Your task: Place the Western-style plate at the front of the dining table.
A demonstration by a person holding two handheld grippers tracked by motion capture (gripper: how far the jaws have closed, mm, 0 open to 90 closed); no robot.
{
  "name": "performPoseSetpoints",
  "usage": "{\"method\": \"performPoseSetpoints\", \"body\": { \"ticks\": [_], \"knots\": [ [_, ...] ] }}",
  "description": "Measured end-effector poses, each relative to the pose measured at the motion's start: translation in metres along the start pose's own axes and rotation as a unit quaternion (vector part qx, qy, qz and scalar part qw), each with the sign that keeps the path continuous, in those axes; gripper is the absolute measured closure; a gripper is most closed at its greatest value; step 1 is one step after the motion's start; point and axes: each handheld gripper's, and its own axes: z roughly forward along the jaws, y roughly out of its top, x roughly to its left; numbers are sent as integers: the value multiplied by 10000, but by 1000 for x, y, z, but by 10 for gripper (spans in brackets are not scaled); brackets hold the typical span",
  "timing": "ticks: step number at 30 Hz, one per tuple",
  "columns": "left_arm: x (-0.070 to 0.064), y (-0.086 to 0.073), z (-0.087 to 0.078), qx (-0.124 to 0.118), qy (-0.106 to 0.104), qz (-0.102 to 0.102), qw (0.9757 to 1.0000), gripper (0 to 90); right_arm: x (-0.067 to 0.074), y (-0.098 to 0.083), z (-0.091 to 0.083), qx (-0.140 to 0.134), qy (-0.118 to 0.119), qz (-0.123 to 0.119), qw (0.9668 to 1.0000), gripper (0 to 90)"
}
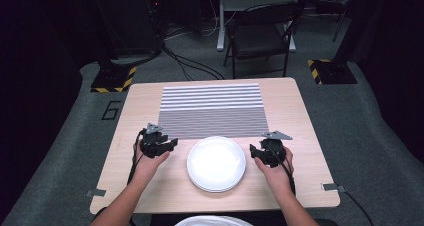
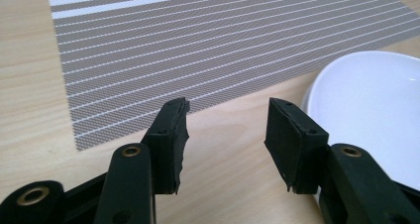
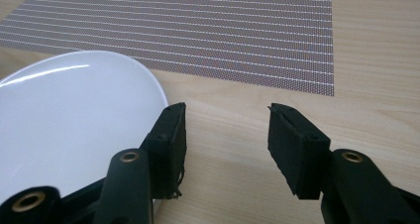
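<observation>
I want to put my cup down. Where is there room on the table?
The striped placemat is bare. Bare wood runs down both table edges beside it. Near the white plates it is crowded, with a gripper on each side.

A round white plate lies flat and right way up on the pale wooden counter, in the near middle of it. It is glossy, with light glaring off its shallow, empty well. In the high view its near edge shows doubled rims, as if one plate sits stacked on another, though this cannot be told for sure. Its far edge lies just beside the near border of a striped grey and white placemat, and whether the two touch cannot be made out. The plate's rim curves up smoothly and is unchipped where it shows.
</observation>
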Motion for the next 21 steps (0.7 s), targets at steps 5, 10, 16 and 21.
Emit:
{"method": "performPoseSetpoints", "body": {
  "ticks": [5, 10, 16, 21],
  "knots": [
    [-11, -1, -3, 21, -101, -20, 9999, 512, 5, -2, -2, 31, 78, 84, 9999, 492],
    [-18, -2, -3, 118, -241, -145, 9995, 529, 9, -3, -3, 56, 122, 124, 9998, 495],
    [-25, -3, 0, 149, -319, -230, 9991, 551, 14, -7, -4, 44, 171, 216, 9996, 495],
    [-31, -5, -1, 177, -386, -323, 9986, 551, 16, -11, -6, 65, 172, 278, 9994, 495]
  ]
}}
